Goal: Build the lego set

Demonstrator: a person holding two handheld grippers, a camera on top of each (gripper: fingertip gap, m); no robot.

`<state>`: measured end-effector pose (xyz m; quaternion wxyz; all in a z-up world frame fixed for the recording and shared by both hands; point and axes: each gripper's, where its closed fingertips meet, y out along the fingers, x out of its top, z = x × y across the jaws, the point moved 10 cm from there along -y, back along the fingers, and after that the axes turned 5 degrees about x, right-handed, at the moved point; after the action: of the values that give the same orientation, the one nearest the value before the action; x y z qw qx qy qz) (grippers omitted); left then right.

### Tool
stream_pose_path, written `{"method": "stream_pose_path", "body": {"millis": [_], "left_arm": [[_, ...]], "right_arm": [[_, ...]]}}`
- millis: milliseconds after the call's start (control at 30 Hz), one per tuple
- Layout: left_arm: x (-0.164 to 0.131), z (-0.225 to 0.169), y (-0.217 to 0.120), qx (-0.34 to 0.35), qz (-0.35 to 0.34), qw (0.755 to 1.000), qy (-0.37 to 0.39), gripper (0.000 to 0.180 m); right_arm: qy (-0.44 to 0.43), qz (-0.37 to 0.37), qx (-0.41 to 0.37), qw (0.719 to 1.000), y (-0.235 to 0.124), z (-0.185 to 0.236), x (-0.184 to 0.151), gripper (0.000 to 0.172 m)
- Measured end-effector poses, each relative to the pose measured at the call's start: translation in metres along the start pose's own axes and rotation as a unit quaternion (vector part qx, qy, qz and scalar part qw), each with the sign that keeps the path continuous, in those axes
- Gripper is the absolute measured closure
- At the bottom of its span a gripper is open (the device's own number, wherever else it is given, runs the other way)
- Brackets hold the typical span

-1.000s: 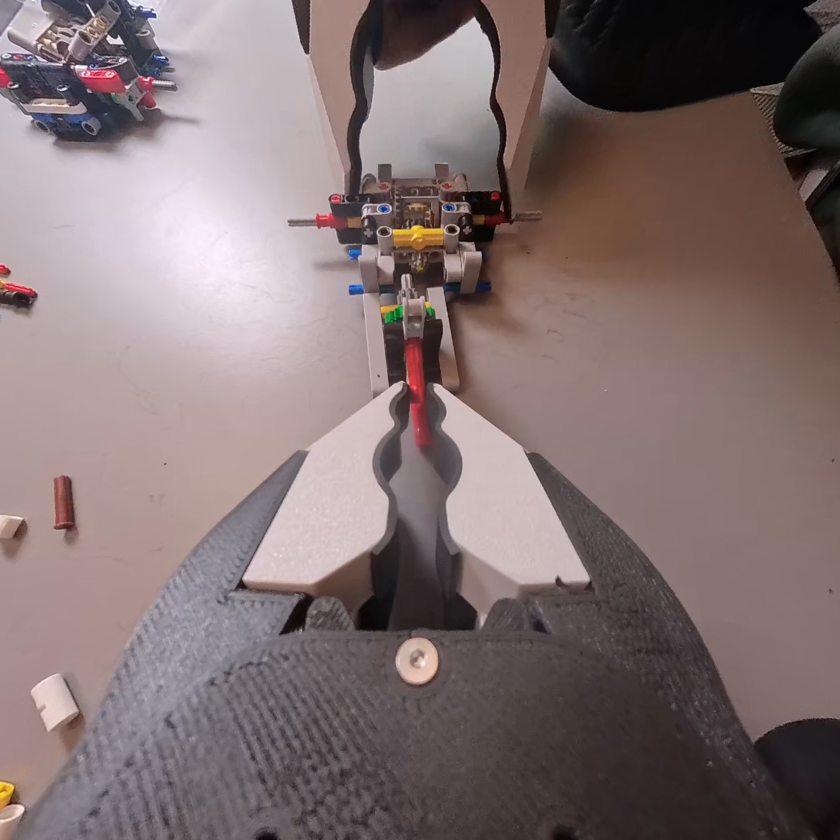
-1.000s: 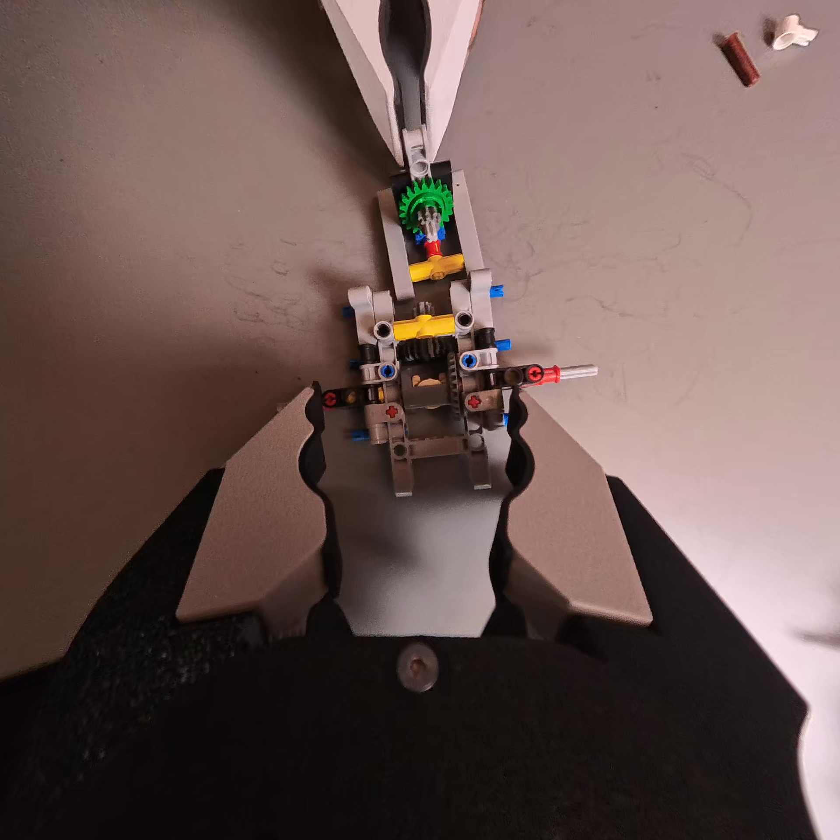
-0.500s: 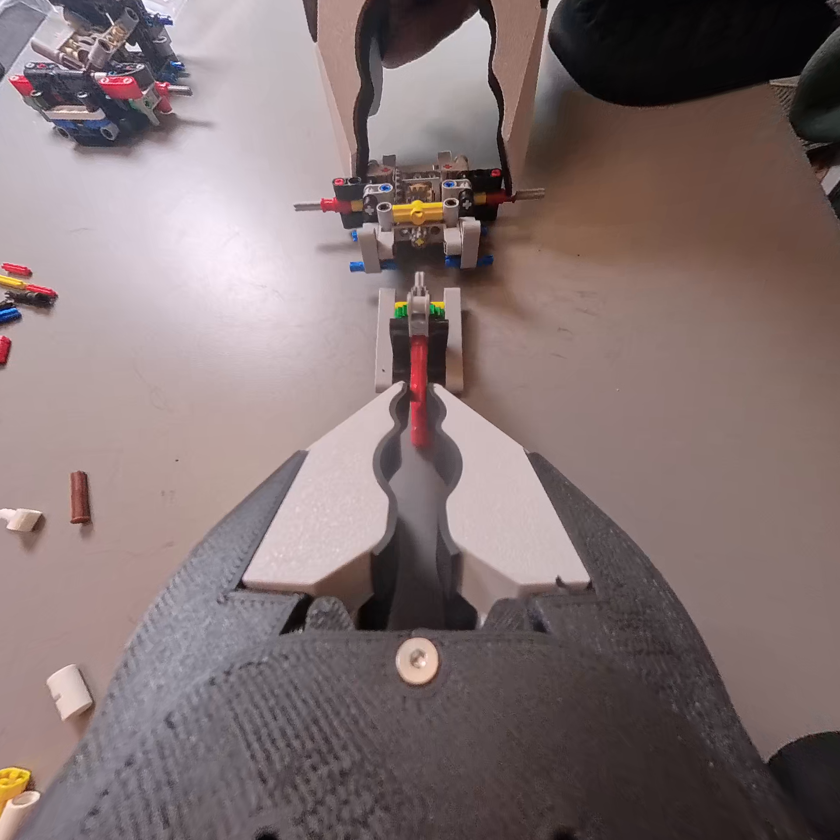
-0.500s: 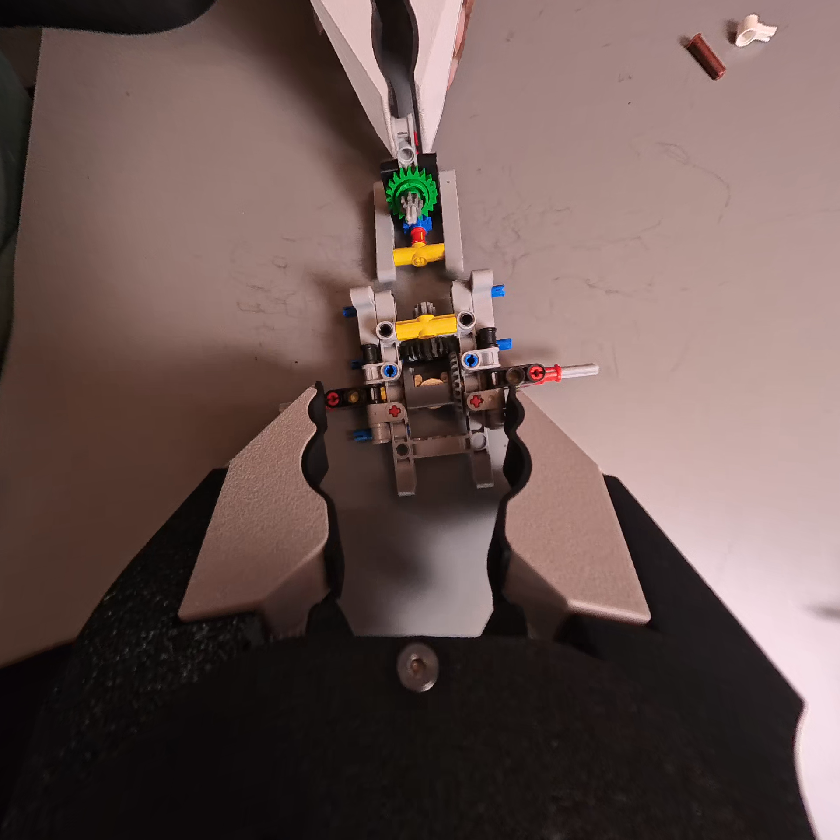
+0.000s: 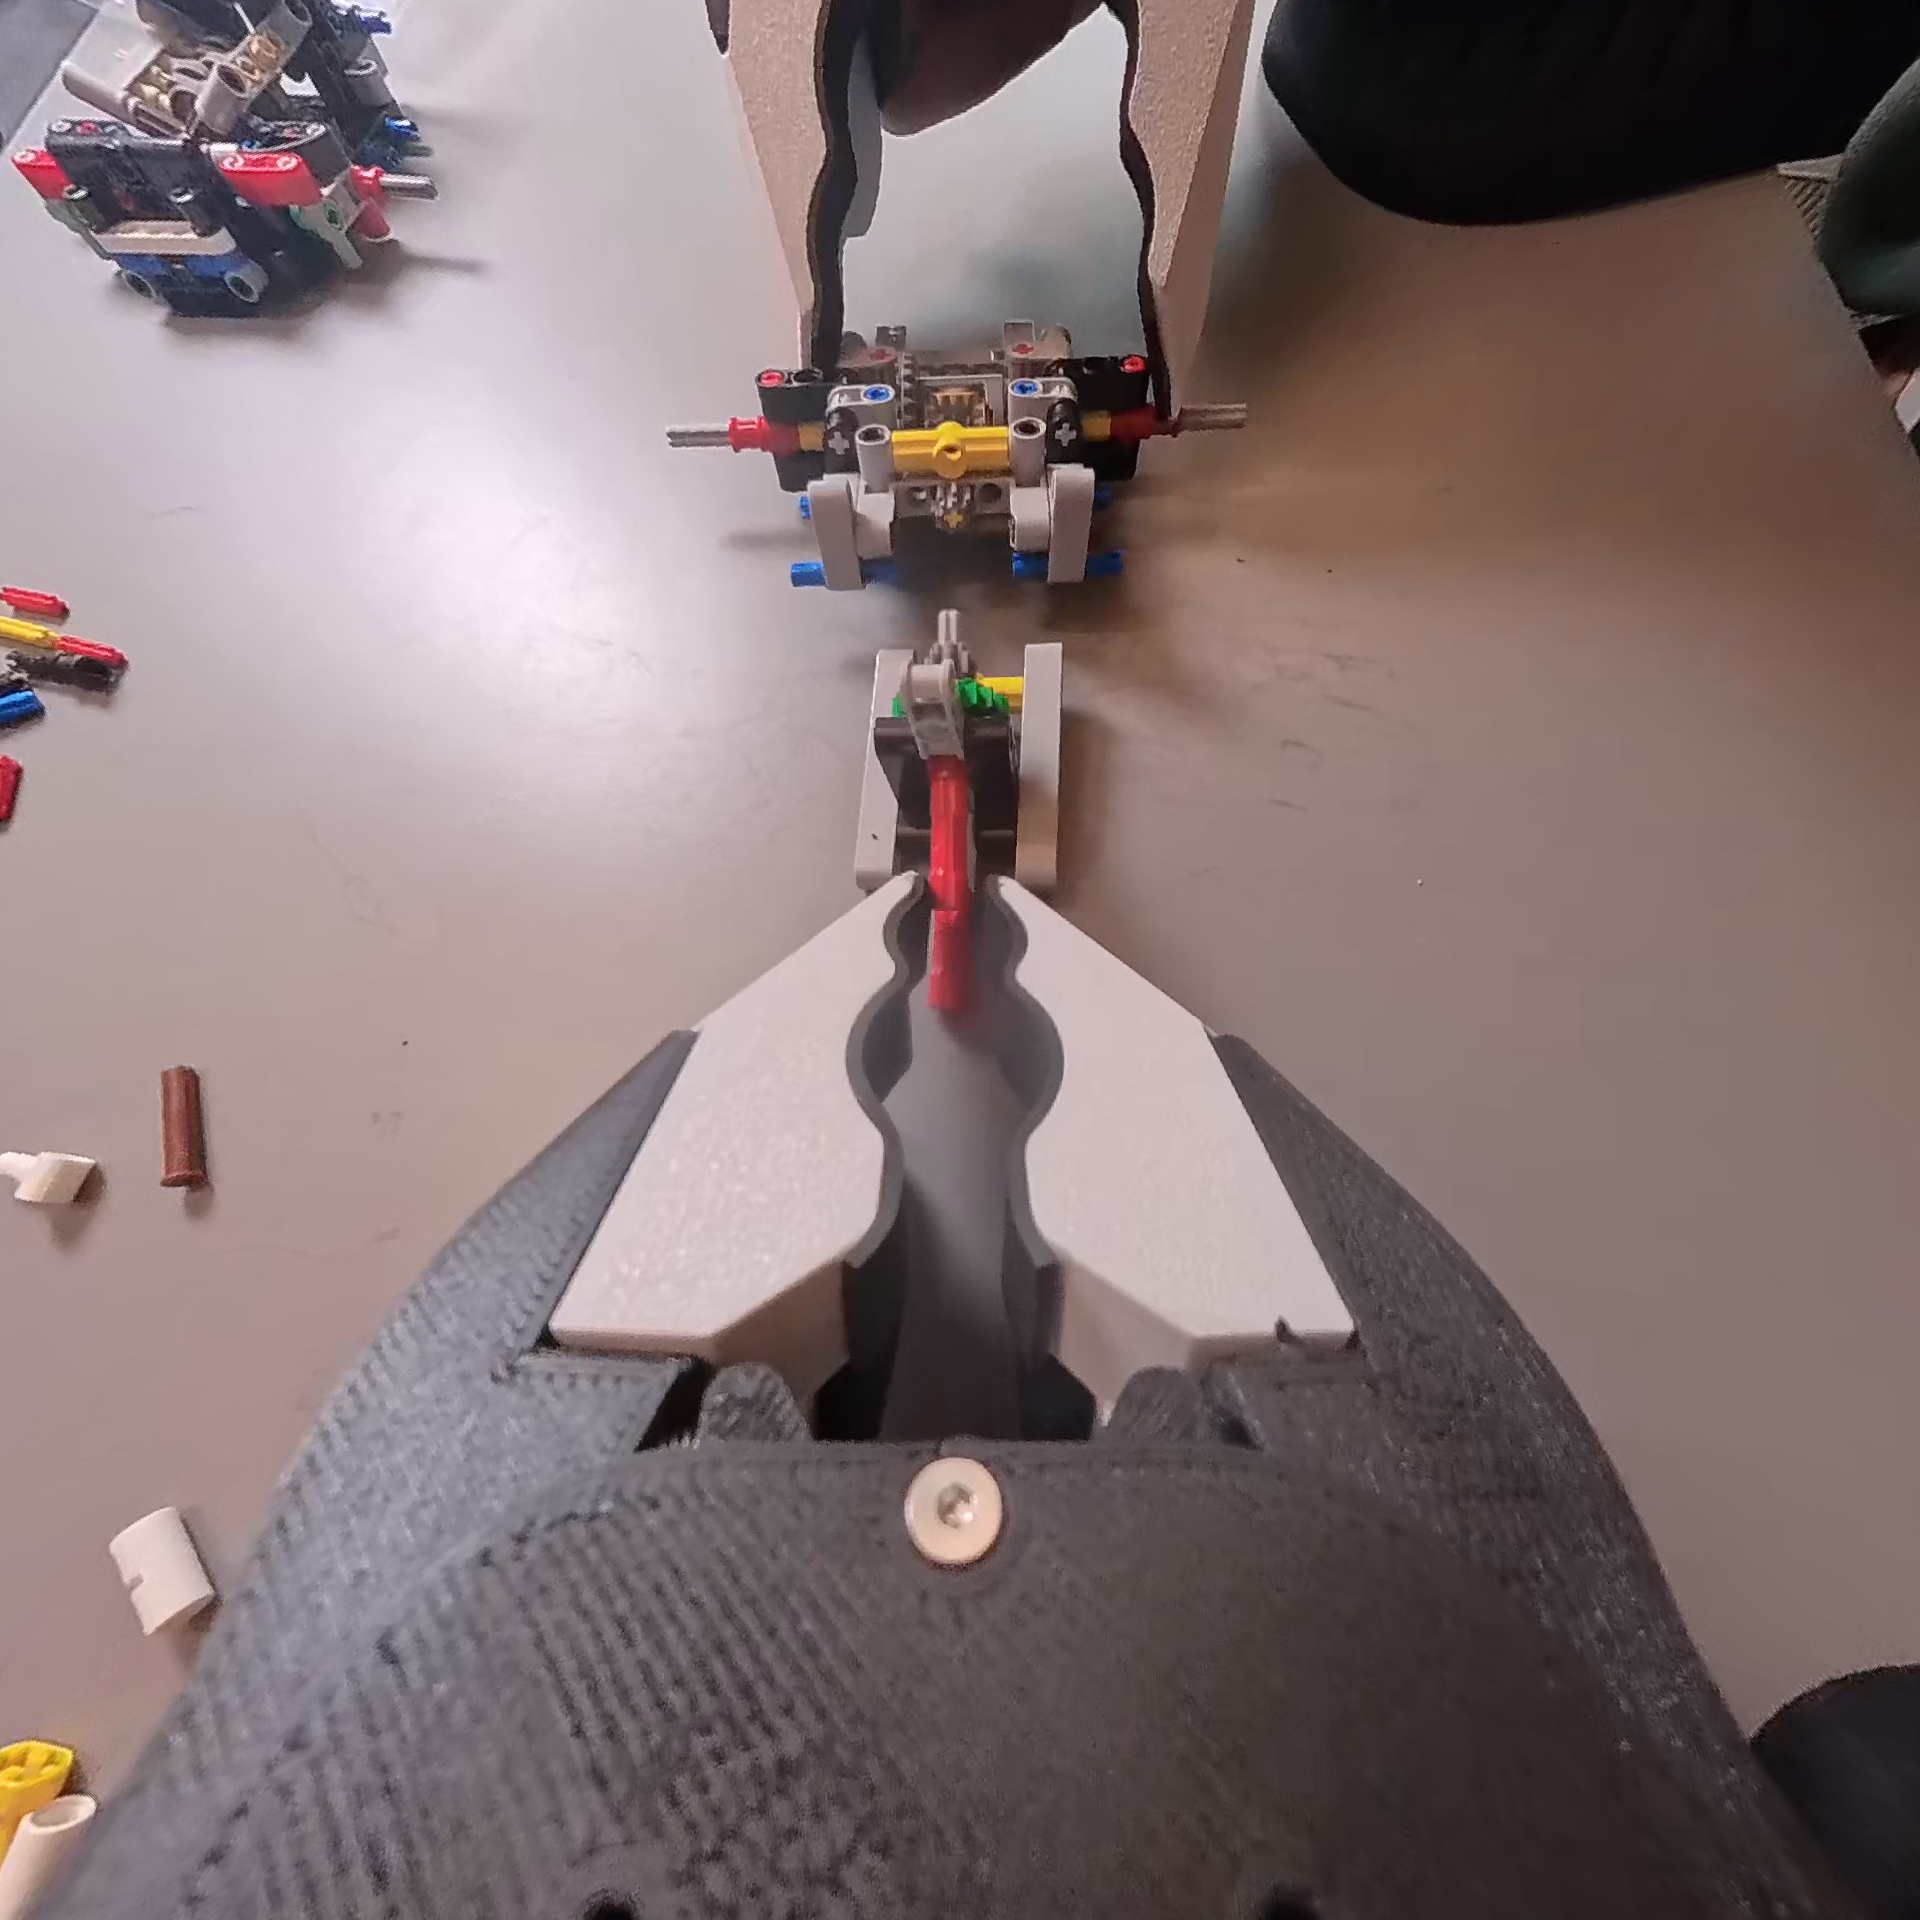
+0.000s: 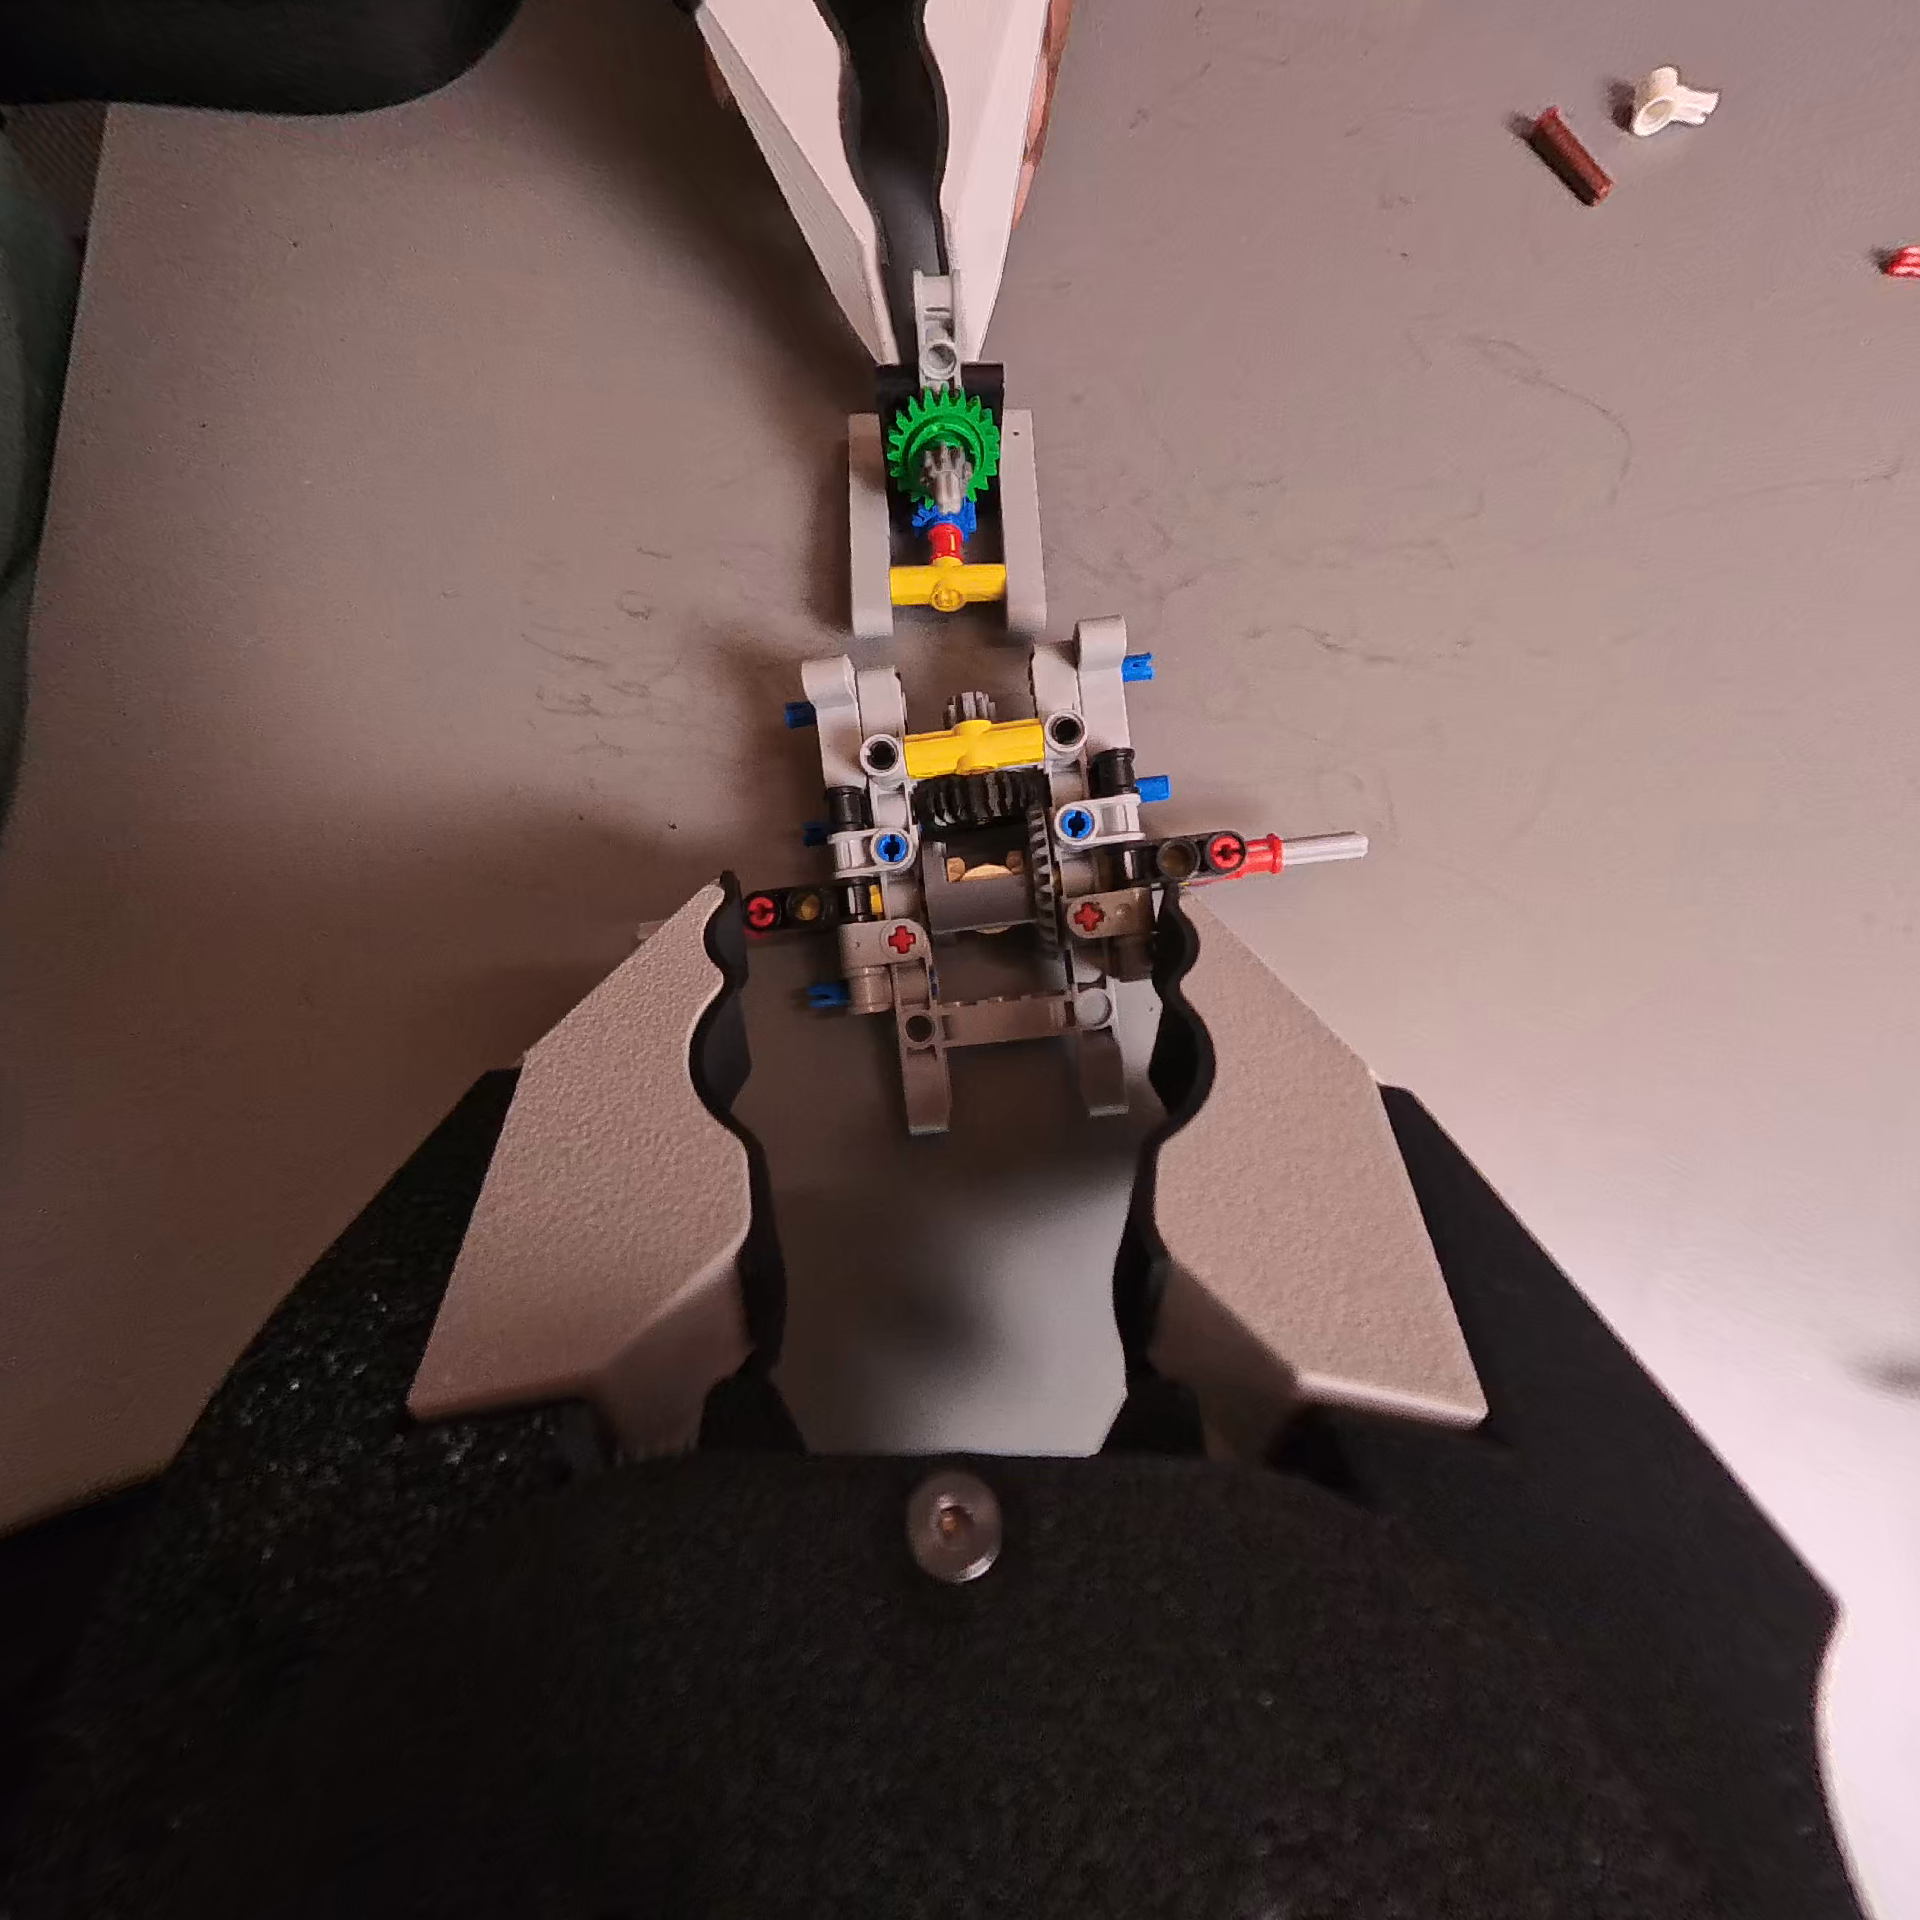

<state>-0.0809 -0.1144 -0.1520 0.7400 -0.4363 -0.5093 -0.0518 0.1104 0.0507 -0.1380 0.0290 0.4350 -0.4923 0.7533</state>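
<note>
Left wrist view: left claw apparently pinches the small gear module's red axle; right claw grips the grey gearbox.

**Two wrist cameras facing each other**

Each camera sits low behind its own fingers, looking forward and down at the table. The left wrist view sees the right gripper straight ahead; the right wrist view sees the left gripper ahead. Both share the brick assemblies between them, close up.

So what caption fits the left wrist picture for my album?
Left gripper around a red axle on a small grey brick assembly.
</note>
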Motion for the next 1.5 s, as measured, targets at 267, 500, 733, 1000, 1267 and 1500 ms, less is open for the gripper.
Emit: {"method": "stream_pose_path", "body": {"millis": [267, 500, 733, 1000, 1267, 1500], "left_arm": [[0.001, -0.001, 0.003, 0.005, 0.004, 1.0, 0.001, 0.175], [0.002, -0.001, 0.004, 0.01, 0.005, 1.0, -0.004, 0.175], [0.004, -0.001, 0.003, 0.016, 0.001, 1.0, -0.007, 0.175], [0.01, -0.001, 0.002, 0.015, -0.019, 1.0, -0.015, 0.175], [0.012, -0.004, 0.007, 0.015, -0.019, 1.0, -0.013, 0.175], [0.014, -0.007, 0.011, 0.01, -0.018, 1.0, -0.012, 0.175]], "right_arm": [[-0.008, -0.012, -0.002, 1.0, -0.001, 0.002, 0.004, 0.094], [-0.01, -0.025, -0.004, 1.0, -0.002, 0.001, 0.004, 0.094], [-0.004, -0.066, 0.017, 0.998, -0.007, -0.001, -0.001, 0.095], [-0.003, -0.075, 0.025, 0.997, -0.005, -0.003, -0.002, 0.095], [-0.014, -0.041, 0.016, 0.999, 0.003, -0.002, 0.001, 0.094], [-0.029, 0.009, 0.002, 1.0, 0.011, 0.001, 0.011, 0.094]]}}
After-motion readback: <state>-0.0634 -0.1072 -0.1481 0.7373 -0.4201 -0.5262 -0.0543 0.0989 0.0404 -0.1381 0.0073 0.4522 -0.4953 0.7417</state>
